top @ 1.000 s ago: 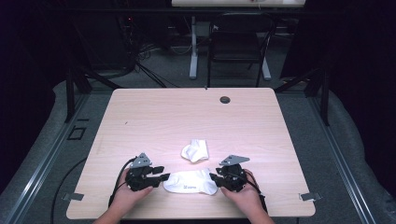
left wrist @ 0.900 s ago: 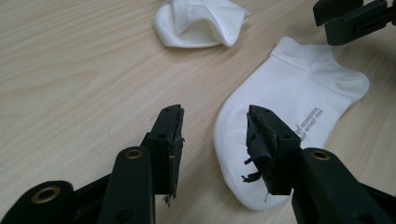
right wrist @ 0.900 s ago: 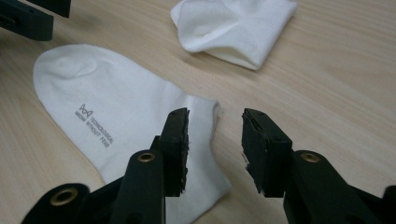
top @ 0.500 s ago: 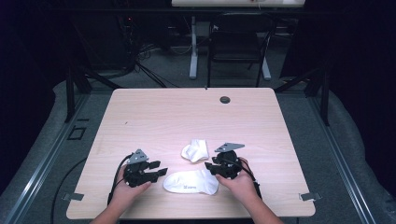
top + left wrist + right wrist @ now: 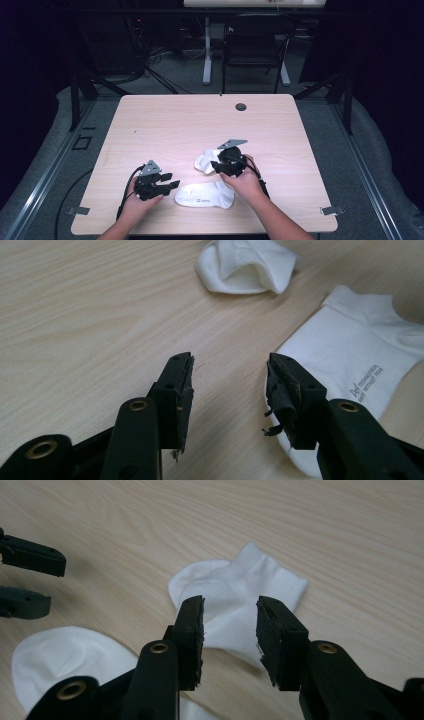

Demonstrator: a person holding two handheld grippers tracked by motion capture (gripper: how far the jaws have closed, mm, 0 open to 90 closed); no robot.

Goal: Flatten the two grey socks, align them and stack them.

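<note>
Bare table [image 5: 200, 125] lies open beyond the crumpled sock [image 5: 204, 162]; the flat sock [image 5: 205, 194] lies between both grippers.

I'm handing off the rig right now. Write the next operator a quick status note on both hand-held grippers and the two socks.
Left hand-held gripper: open, empty, low over the table at the toe end of the flat sock.
Right hand-held gripper: open, empty, poised over the crumpled sock, jaws either side of it, not closed.
Both white socks lie apart on the wooden table, near the person's edge.
Done: nothing gripped yet.
Left: probably grip the crumpled sock, flatten it and pair it with the flat one.
</note>
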